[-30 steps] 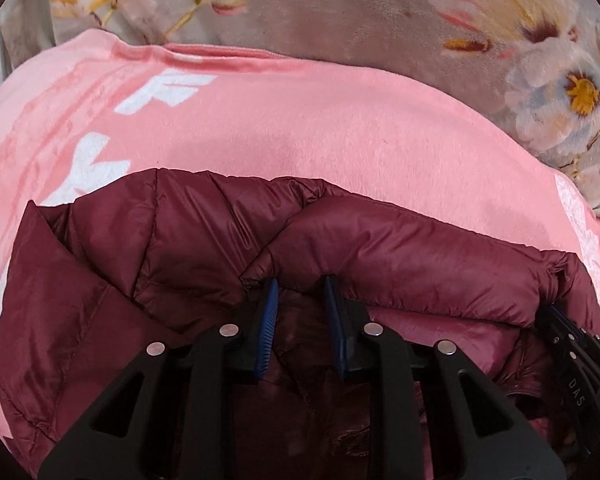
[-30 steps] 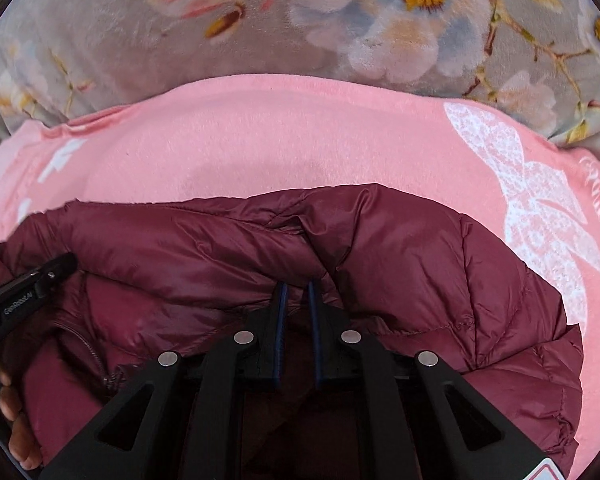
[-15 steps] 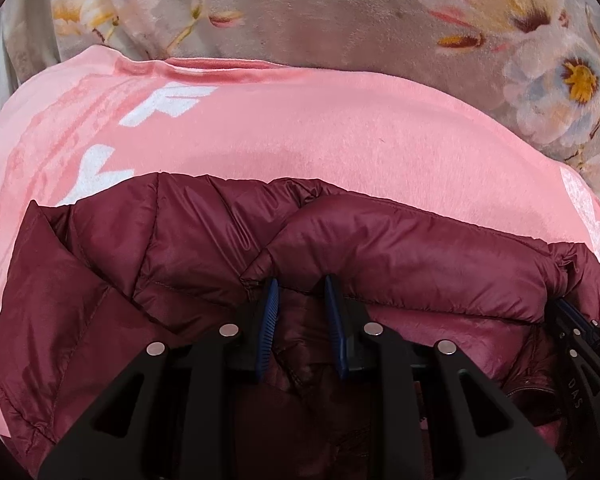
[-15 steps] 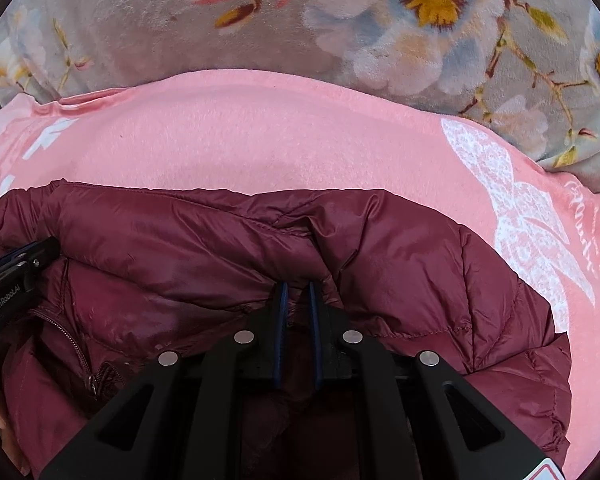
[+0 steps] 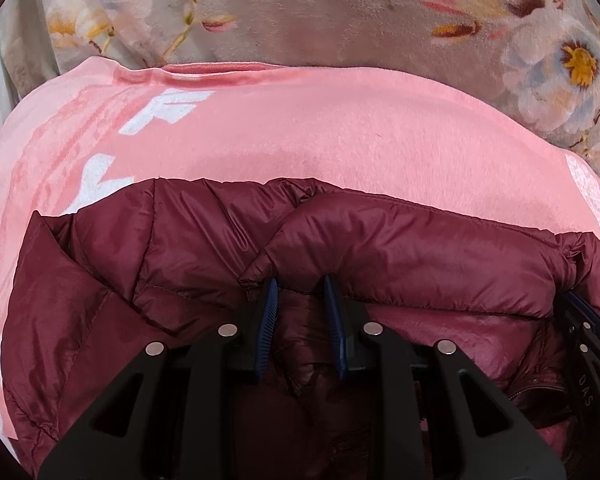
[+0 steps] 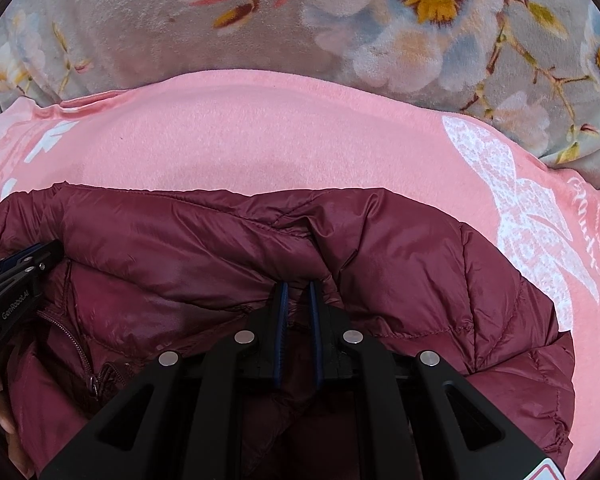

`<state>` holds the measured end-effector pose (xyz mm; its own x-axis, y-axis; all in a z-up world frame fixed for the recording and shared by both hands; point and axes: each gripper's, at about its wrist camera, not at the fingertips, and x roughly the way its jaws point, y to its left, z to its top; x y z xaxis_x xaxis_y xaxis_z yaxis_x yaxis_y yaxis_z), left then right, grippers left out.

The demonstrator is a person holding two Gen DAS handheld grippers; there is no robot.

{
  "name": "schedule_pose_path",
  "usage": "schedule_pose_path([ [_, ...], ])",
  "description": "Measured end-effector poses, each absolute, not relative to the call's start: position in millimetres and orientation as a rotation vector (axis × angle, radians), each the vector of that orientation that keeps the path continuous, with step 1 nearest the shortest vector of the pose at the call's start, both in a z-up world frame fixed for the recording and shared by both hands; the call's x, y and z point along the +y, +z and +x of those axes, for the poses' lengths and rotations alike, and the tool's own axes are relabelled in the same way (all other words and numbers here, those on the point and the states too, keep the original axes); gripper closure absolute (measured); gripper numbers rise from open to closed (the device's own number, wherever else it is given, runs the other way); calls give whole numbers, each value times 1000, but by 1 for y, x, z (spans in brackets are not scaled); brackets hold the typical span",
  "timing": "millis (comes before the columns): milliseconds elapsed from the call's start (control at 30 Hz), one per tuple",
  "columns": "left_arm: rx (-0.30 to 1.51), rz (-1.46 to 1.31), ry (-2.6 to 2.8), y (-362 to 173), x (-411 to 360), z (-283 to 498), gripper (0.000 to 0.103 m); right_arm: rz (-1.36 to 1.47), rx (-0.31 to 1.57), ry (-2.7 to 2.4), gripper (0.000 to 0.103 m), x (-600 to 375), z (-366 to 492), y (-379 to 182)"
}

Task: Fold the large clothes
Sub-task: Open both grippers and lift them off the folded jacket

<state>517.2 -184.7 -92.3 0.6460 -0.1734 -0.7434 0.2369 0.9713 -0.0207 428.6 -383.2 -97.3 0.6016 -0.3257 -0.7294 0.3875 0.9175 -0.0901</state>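
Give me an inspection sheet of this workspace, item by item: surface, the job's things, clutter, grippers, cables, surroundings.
Surface: pink blanket with white print, spread over a grey floral blanket.
Job's things: maroon puffer jacket lying on the pink blanket, far edge rolled over, zipper showing at the near left in the right wrist view.
Clutter: nothing seen.
Grippers: left gripper closed on a fold of the jacket; right gripper nearly shut, pinching the jacket's fabric. Both sit side by side along the rolled edge.
Cables: nothing seen.
Surroundings: a person's fingers at the left edge of the right wrist view; nothing else visible.
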Motion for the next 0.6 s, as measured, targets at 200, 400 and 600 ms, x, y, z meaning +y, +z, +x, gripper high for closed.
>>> schedule_pose_path([
  [200,835,88,-231,-93,-186,518,80,94,825,-408,95,-385,428,-98],
  [400,829,6,-266,-89,-173,515,75,163,784,-390,95,-392,418,-94],
  [600,748,-82,-326,-58,-122,445,59,220,673,-353,84,-367,328,-64],
])
